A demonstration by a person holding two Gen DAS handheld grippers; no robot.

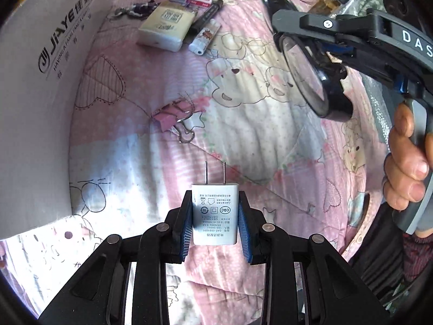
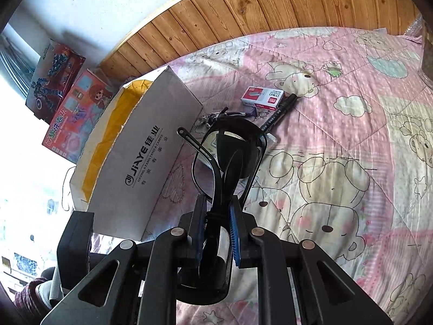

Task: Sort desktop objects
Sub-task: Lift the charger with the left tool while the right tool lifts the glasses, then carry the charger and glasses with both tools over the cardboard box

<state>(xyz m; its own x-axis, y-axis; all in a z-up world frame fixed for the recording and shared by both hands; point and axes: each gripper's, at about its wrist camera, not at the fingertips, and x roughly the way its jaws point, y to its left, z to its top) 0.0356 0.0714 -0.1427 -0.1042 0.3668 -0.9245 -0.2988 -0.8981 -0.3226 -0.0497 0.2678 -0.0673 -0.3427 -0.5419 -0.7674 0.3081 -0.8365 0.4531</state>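
left gripper (image 1: 215, 216) fingers pinch a white charger (image 1: 215, 215), prongs up, over the pink quilt (image 1: 243, 108). right gripper (image 2: 216, 216) fingers clamp folded black glasses (image 2: 224, 168). only the right view shows the open cardboard box (image 2: 151, 162) top; glasses hide the small items behind them.

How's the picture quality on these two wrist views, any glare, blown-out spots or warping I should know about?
Left wrist view: sharp and evenly lit, print on the white plug-in charger readable, the grey cardboard box bowed by the fisheye. Right wrist view: left edge blown out white by window light, wooden plank wall curved, black-framed glasses in silhouette, dark corners in both.
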